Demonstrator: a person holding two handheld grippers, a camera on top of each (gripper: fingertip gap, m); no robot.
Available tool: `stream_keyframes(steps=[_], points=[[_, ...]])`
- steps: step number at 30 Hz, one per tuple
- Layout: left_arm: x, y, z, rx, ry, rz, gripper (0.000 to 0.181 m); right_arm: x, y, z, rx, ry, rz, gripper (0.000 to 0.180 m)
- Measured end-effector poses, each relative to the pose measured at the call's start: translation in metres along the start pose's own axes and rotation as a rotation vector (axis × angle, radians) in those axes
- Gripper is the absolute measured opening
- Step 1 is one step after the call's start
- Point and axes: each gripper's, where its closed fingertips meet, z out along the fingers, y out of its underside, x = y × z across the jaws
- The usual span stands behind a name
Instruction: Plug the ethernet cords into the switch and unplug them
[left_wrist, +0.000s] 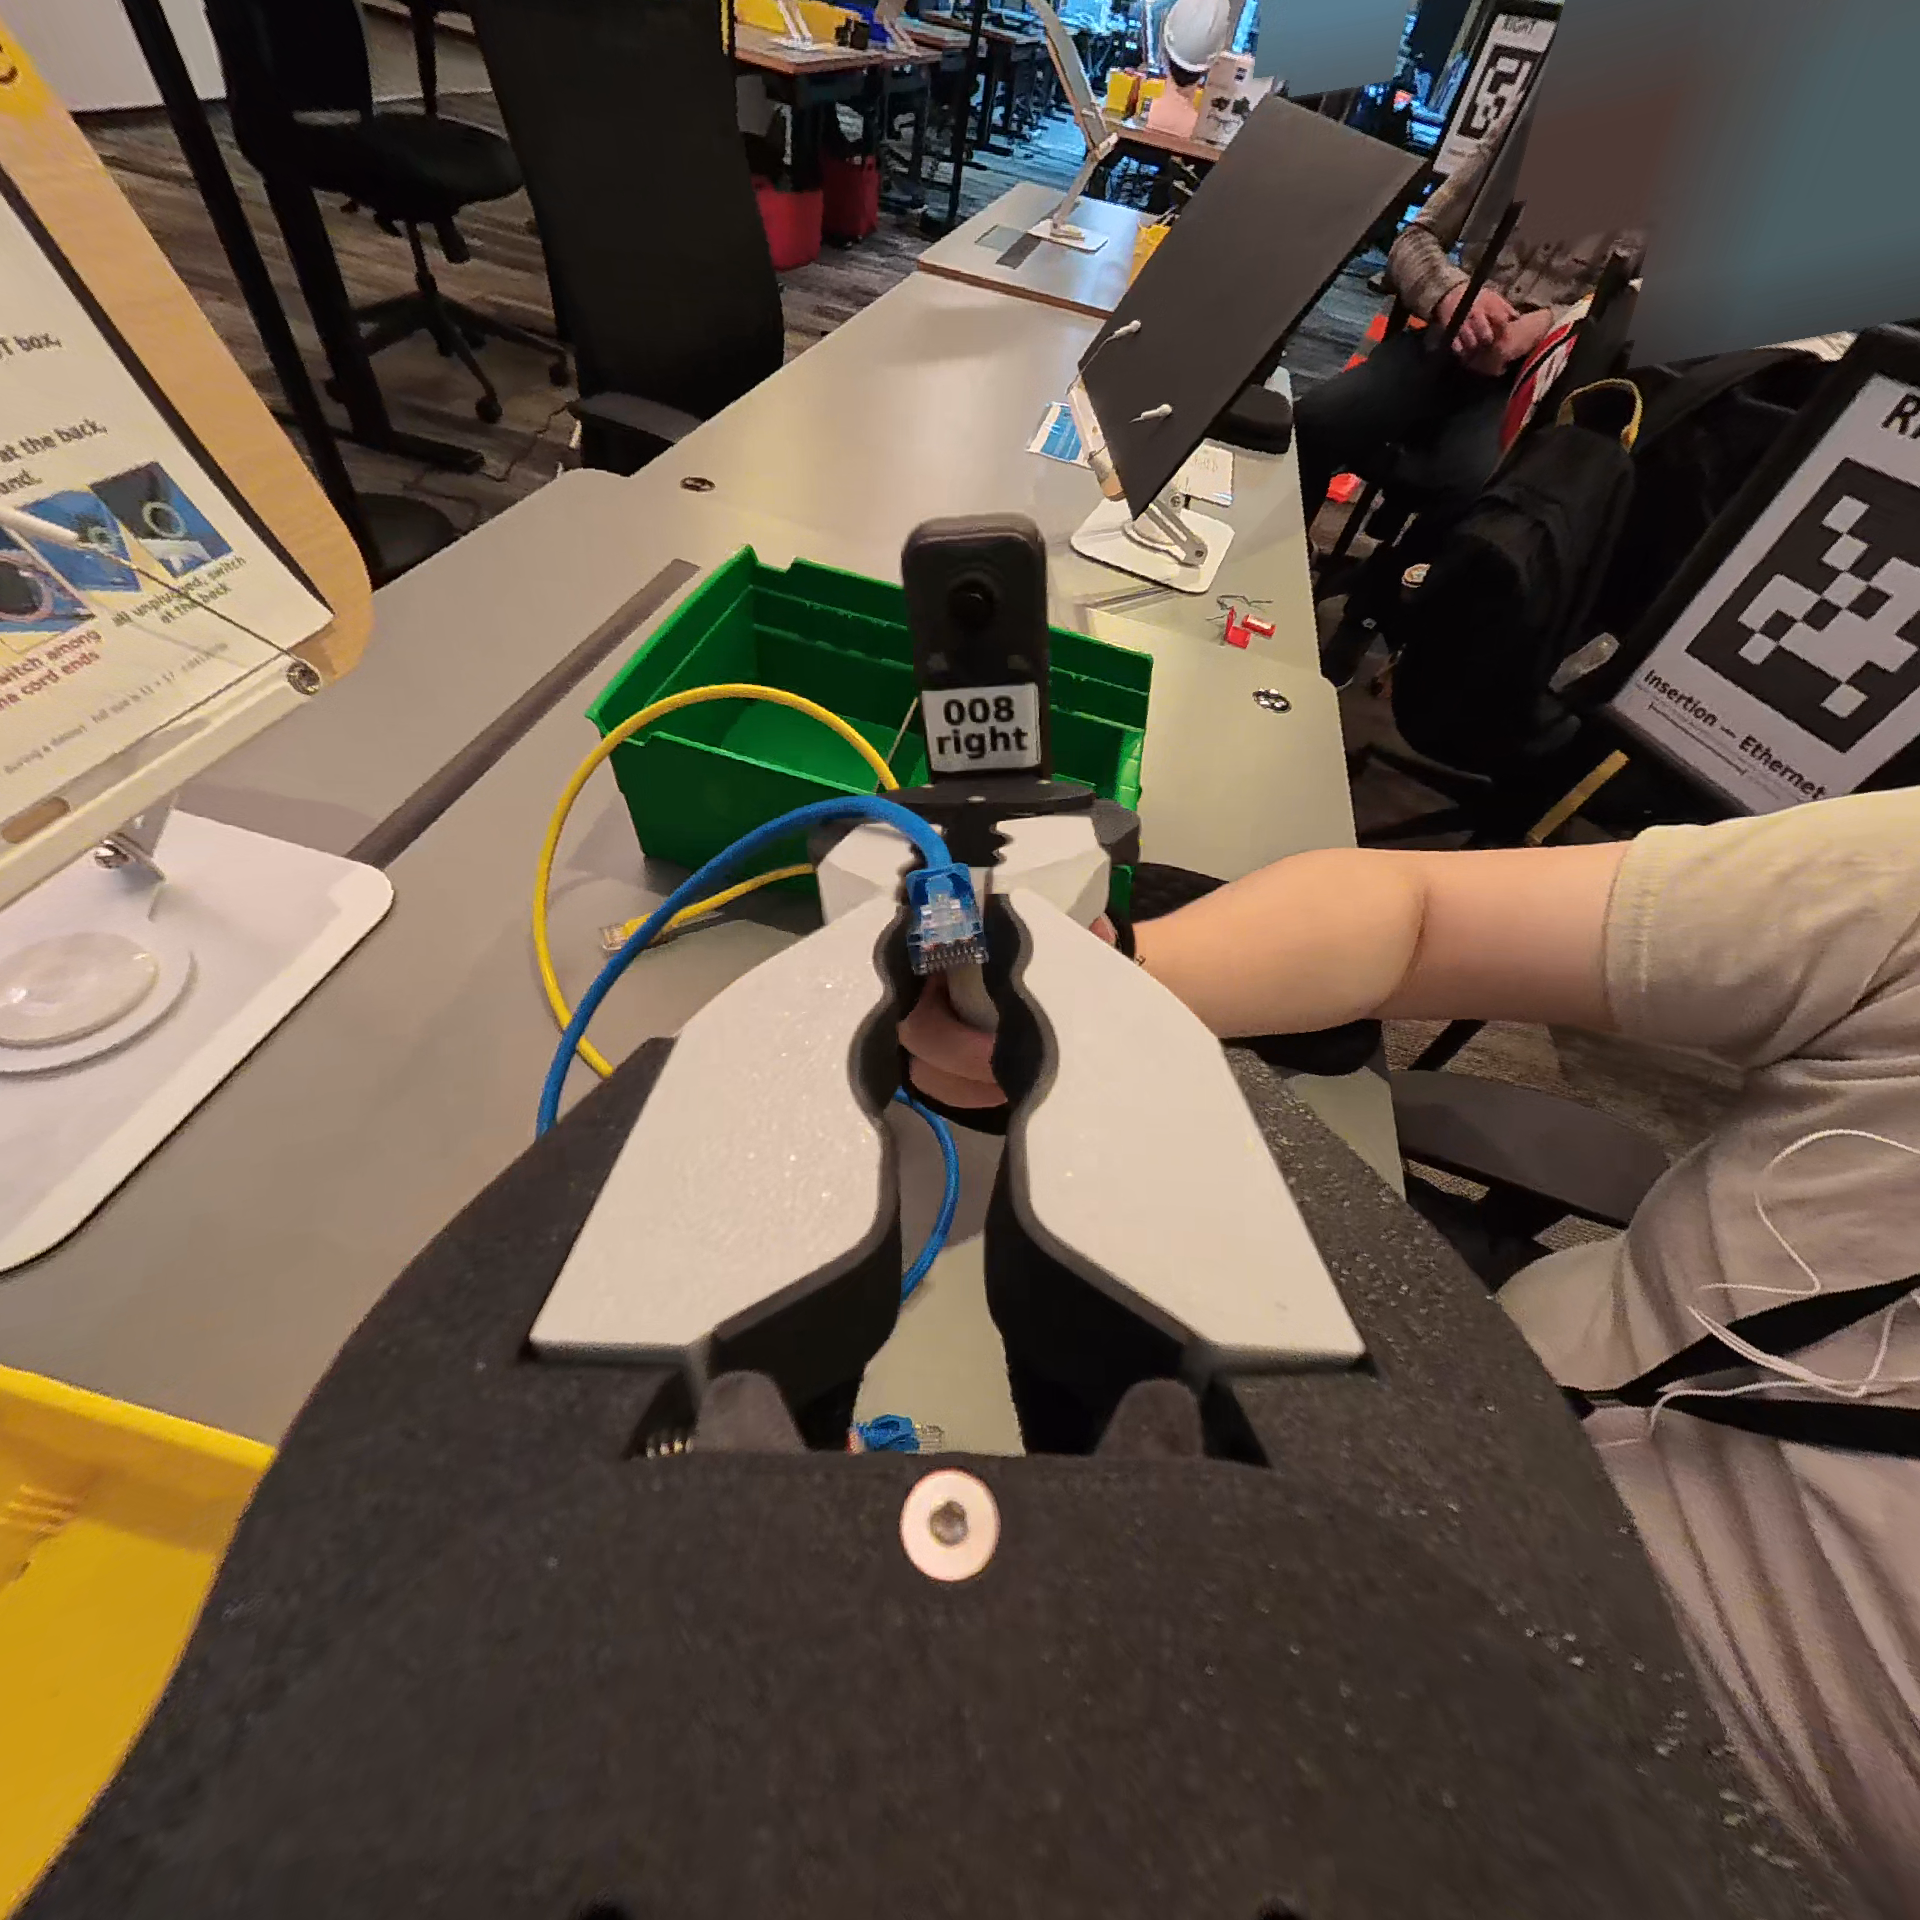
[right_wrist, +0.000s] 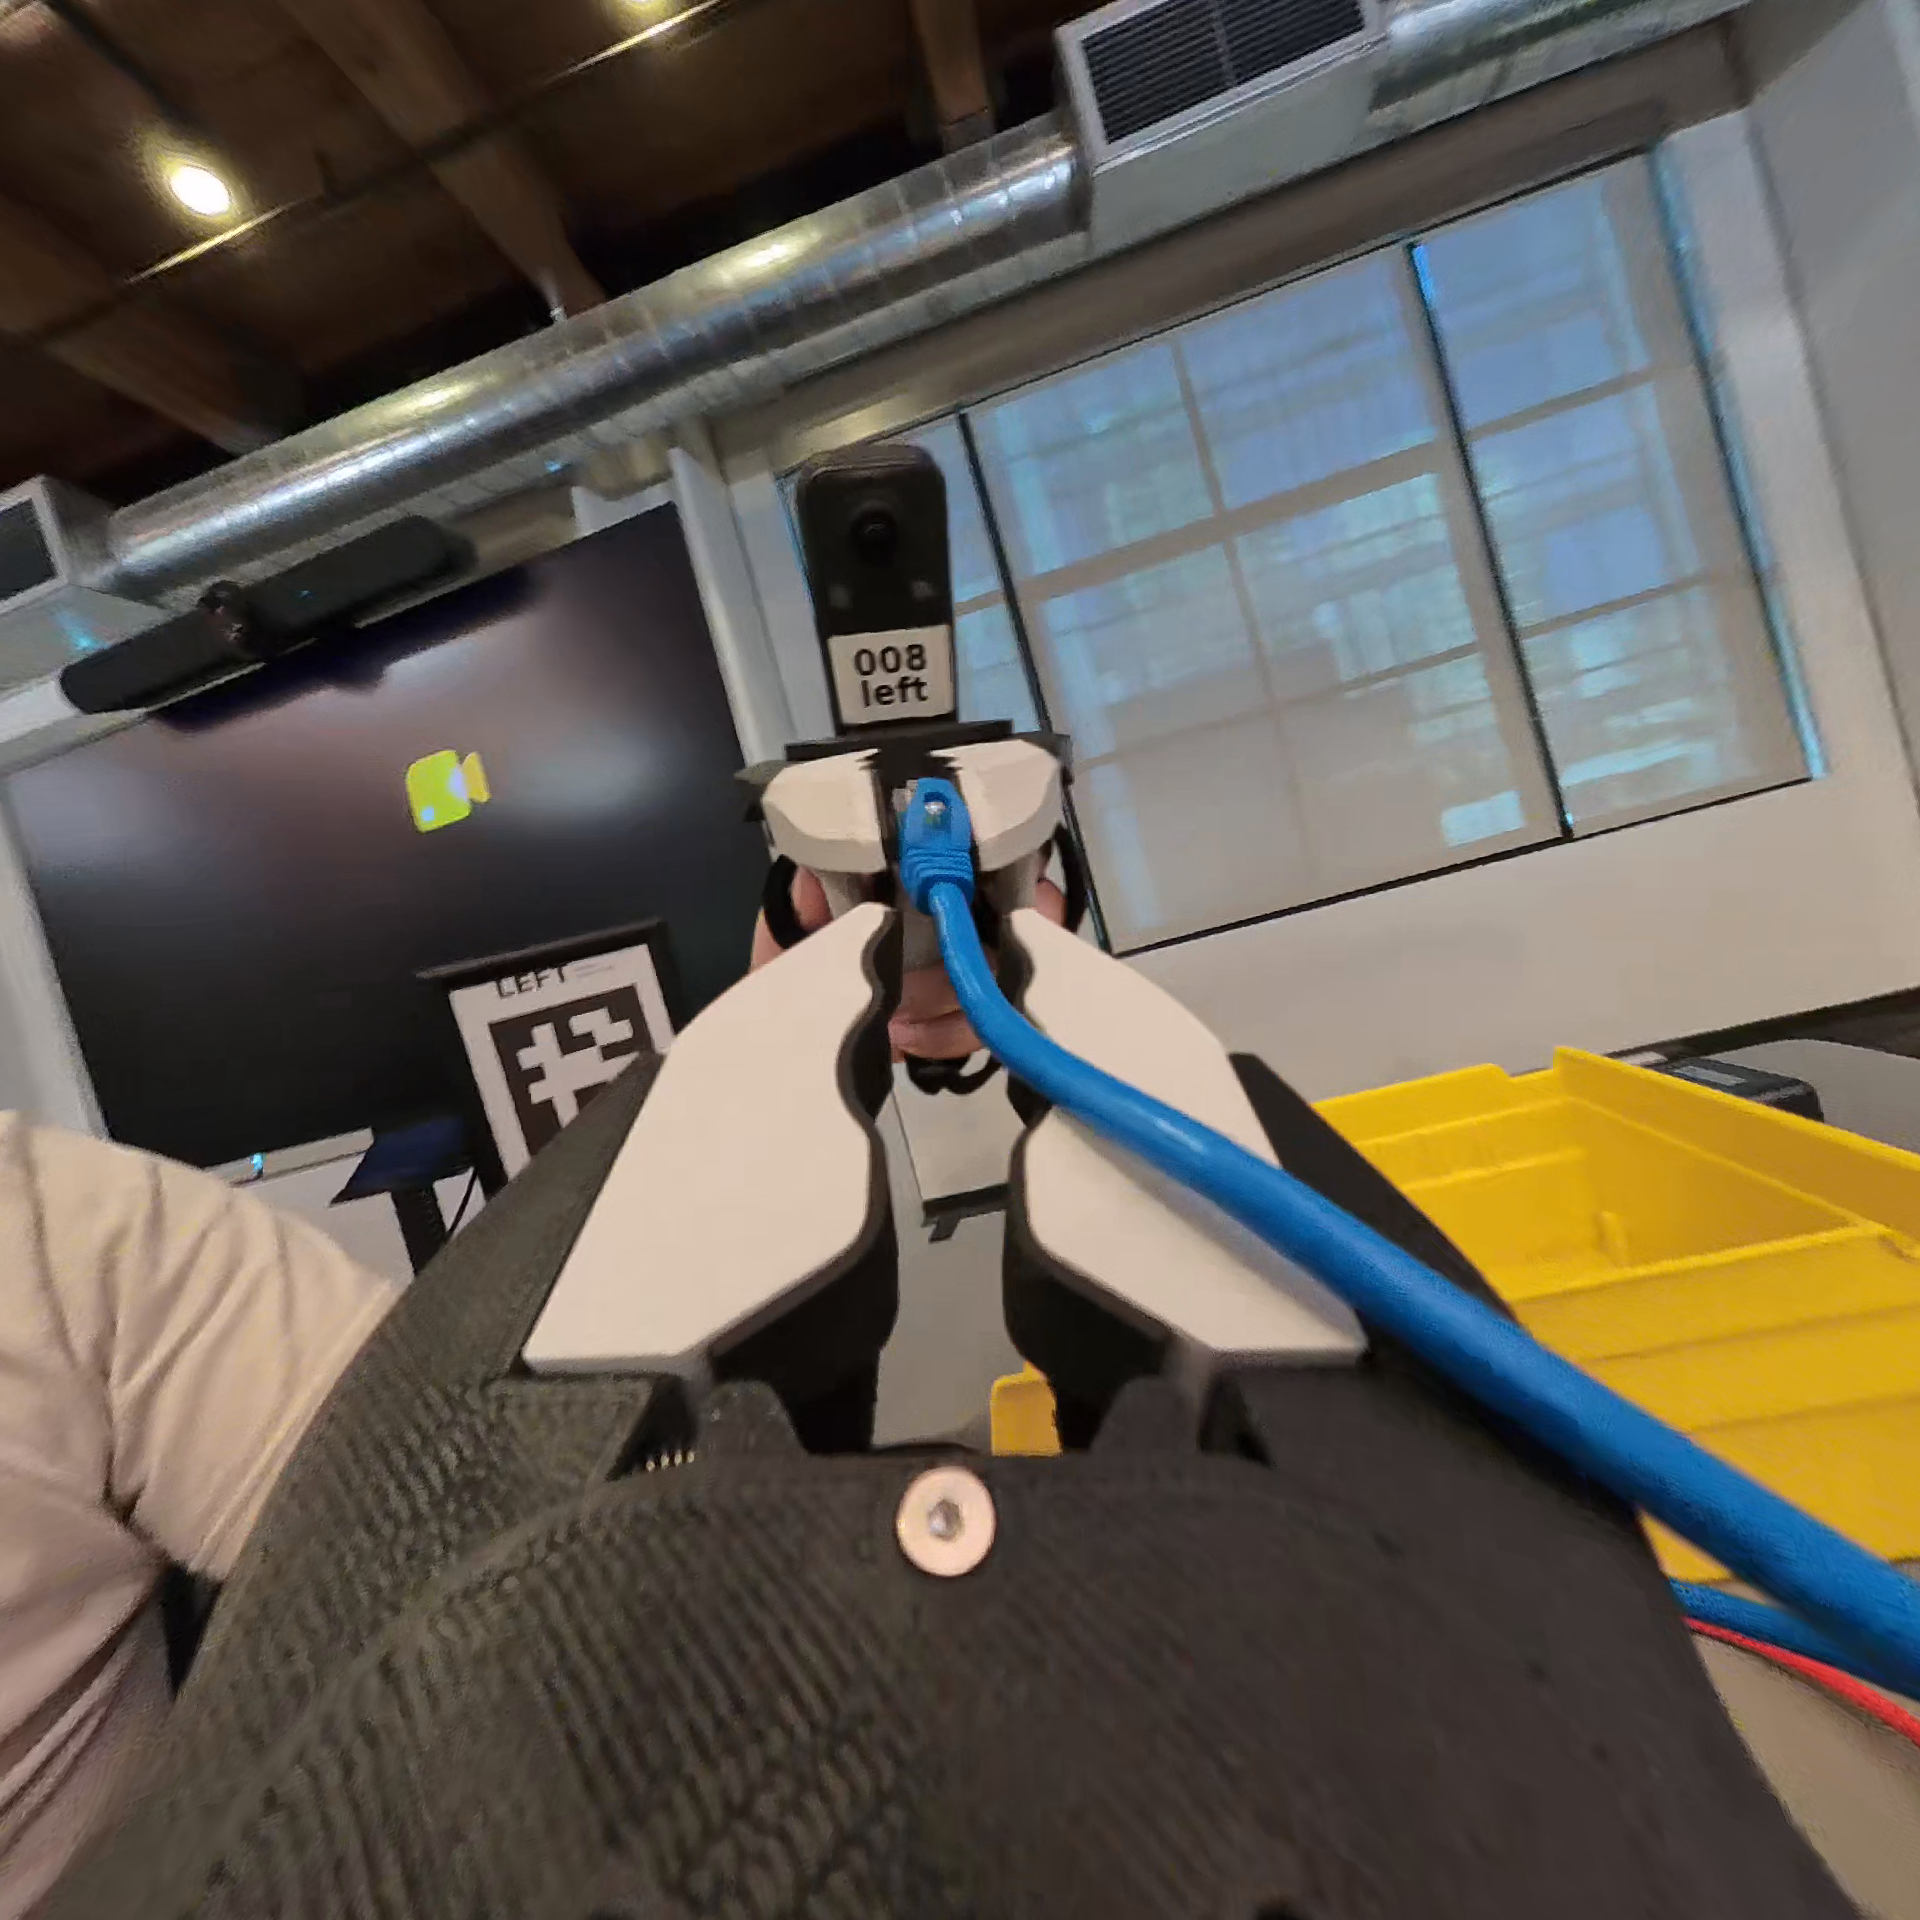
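We hold the blue cord's plug (left_wrist: 943, 920) in the air above the surface (left_wrist: 416, 987), at twelve o'clock from both cameras, with the two tools nose to nose. The left tongs (left_wrist: 951, 935) look clamped on the plug. The right tongs (right_wrist: 948, 935) stand nearly together around the blue cord (right_wrist: 1247, 1195), and we cannot tell whether they grip it.

We see no switch. If both tools pull, the plug may twist or slip free. The cord's loop hangs at nine o'clock, crossing the yellow cord (left_wrist: 582, 810) beside the green bin (left_wrist: 790, 727), and could snag it.
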Motion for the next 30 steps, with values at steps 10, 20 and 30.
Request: stream_keyframes(steps=[10, 20, 30], points=[[0.006, 0.002, 0.001, -0.021, 0.013, 0.038, 0.012, -0.012, -0.002, 0.003, -0.007, -0.111, 0.105, 0.018], [0.006, 0.004, 0.001, -0.031, 0.018, 0.022, 0.013, -0.008, -0.008, -0.001, -0.012, -0.074, 0.068, 0.012], [-0.025, -0.004, -0.014, -0.118, -0.646, 0.906, 0.047, 0.007, -0.006, 0.000, -0.116, -0.006, 0.266, 0.011]])
